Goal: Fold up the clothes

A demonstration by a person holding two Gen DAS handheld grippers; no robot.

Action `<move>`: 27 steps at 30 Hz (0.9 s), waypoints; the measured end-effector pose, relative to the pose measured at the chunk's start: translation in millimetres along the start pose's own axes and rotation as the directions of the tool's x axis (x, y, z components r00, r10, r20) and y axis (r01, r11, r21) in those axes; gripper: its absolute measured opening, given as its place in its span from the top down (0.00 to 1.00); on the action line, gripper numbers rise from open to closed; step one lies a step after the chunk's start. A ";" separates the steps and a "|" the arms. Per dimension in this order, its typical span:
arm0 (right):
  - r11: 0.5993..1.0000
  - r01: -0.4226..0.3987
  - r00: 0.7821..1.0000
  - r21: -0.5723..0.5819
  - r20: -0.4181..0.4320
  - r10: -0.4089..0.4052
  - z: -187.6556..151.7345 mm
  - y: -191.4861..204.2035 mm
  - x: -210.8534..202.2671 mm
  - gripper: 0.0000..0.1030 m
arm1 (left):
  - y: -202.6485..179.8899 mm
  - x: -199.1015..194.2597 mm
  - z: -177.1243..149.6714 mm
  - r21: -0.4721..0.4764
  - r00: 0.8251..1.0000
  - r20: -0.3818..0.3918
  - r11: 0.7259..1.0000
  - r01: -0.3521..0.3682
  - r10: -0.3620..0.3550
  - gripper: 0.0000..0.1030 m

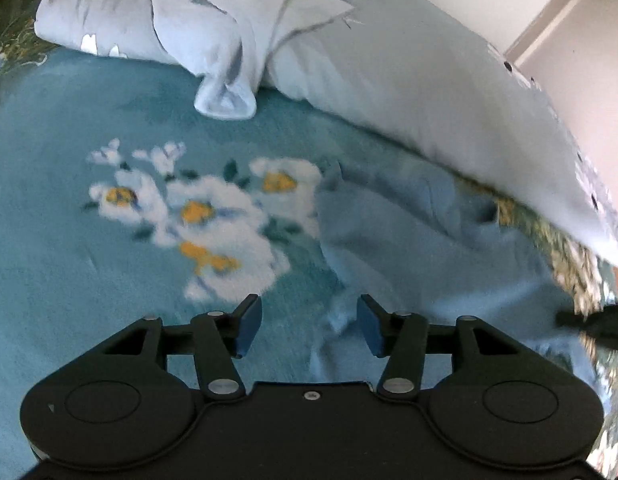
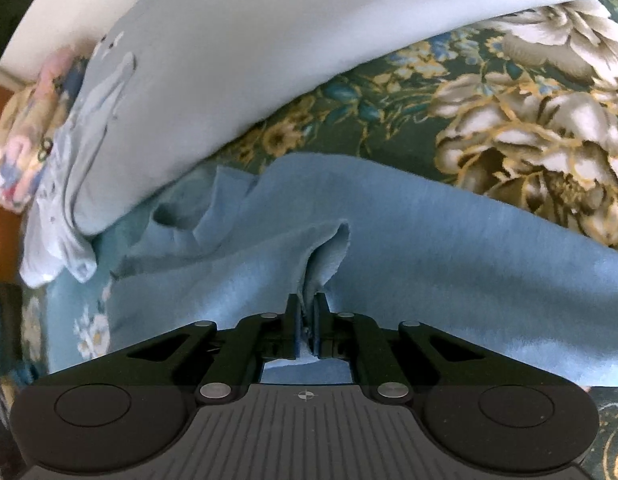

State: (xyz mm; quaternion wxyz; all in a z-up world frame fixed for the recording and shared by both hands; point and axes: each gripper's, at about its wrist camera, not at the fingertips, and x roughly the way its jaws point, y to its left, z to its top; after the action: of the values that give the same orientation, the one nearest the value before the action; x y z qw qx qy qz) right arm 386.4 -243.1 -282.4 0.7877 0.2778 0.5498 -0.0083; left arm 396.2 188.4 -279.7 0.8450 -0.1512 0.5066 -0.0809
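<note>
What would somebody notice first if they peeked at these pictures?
Probably the white and yellow flowers printed on the teal cloth, just ahead of the open left gripper. Next, the right gripper pinching a raised fold of that blue cloth in the middle of its view. Behind both lies a pale blue pillow.

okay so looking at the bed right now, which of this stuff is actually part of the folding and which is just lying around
Part of the folding:
- blue cloth, pinched by the right claw
- left claw, open above the flowered teal cloth
- crumpled pale blue garment, probably waiting its turn

Just lying around:
- large pale pillow
- dark floral bedspread
</note>
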 end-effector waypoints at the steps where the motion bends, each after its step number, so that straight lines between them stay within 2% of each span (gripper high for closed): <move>1: 1.000 0.003 1.000 -0.003 -0.003 -0.003 -0.9 0.3 0.8 0.96 | 0.5 3.0 9.4 -0.001 1.000 0.010 1.000 0.001 -0.001 0.50; 6: 1.000 0.002 1.000 0.006 0.002 -0.002 -2.8 -0.7 2.0 0.96 | -8.7 32.4 65.8 -0.002 0.999 0.020 0.999 0.037 -0.036 0.51; 8: 1.000 0.004 1.000 0.004 0.003 -0.004 -3.9 -1.3 1.8 0.96 | -19.5 51.4 83.2 0.030 1.000 -0.018 0.999 0.018 -0.018 0.52; 10: 1.000 0.003 1.000 0.011 0.004 -0.003 -4.7 -3.2 1.9 0.96 | -30.8 73.9 96.0 0.072 0.995 -0.088 0.997 -0.034 0.041 0.55; 11: 1.000 0.001 1.000 0.014 0.005 -0.001 -4.9 -4.1 1.8 0.96 | -36.8 81.8 99.7 0.098 0.995 -0.086 0.994 -0.046 0.054 0.55; 16: 1.000 -0.012 1.000 0.026 0.008 0.012 -6.4 -7.9 2.7 0.96 | -53.6 115.7 108.7 0.166 0.977 -0.165 0.980 -0.108 0.136 0.55; 21: 0.999 -0.029 1.000 0.046 0.012 0.028 -5.9 -11.0 3.7 0.95 | -55.7 117.5 102.5 0.259 0.961 -0.154 0.948 -0.185 0.230 0.60; 26: 0.998 -0.037 0.999 0.047 0.016 0.036 -4.8 -11.7 4.3 0.95 | -45.3 112.2 101.6 0.304 0.951 -0.107 0.920 -0.247 0.291 0.59; 27: 0.998 -0.036 0.999 0.048 0.016 0.036 -4.6 -12.1 4.4 0.95 | -44.0 110.7 102.2 0.304 0.945 -0.094 0.913 -0.274 0.314 0.64</move>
State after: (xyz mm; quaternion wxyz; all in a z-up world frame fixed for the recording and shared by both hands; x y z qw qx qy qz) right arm 380.4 -250.0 -292.5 0.7849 0.3066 0.5383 -0.0095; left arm 539.3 132.6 -311.8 0.8225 0.0571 0.5648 -0.0357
